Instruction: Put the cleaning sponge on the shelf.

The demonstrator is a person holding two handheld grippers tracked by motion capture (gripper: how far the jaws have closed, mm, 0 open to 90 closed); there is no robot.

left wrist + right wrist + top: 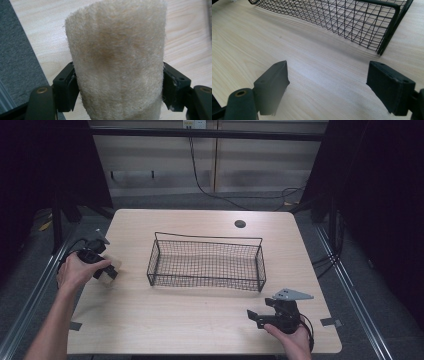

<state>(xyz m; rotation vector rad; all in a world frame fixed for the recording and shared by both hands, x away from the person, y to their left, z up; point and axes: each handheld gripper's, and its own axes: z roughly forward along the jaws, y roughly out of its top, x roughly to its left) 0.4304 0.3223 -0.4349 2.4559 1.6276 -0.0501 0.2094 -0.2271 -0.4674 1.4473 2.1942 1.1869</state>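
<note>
We see a cream, fuzzy pad (117,60) clamped between the two black jaws of the left gripper (119,87), which press on its two side edges. The pad bows into a curved, half-rolled shape, and its long axis runs straight out away from the jaws; its surface is coarse and fibrous, with a faint brownish stain near the middle. In the high view the left gripper (106,271) holds the pad (111,268) low over the left part of the light wood table (200,320), well apart from the black wire basket (206,262) that stands at the table's centre. The right gripper (256,317) sits near the table's front right edge, its jaws spread wide with nothing between them, just short of the rectangular mesh basket's near corner.
</note>
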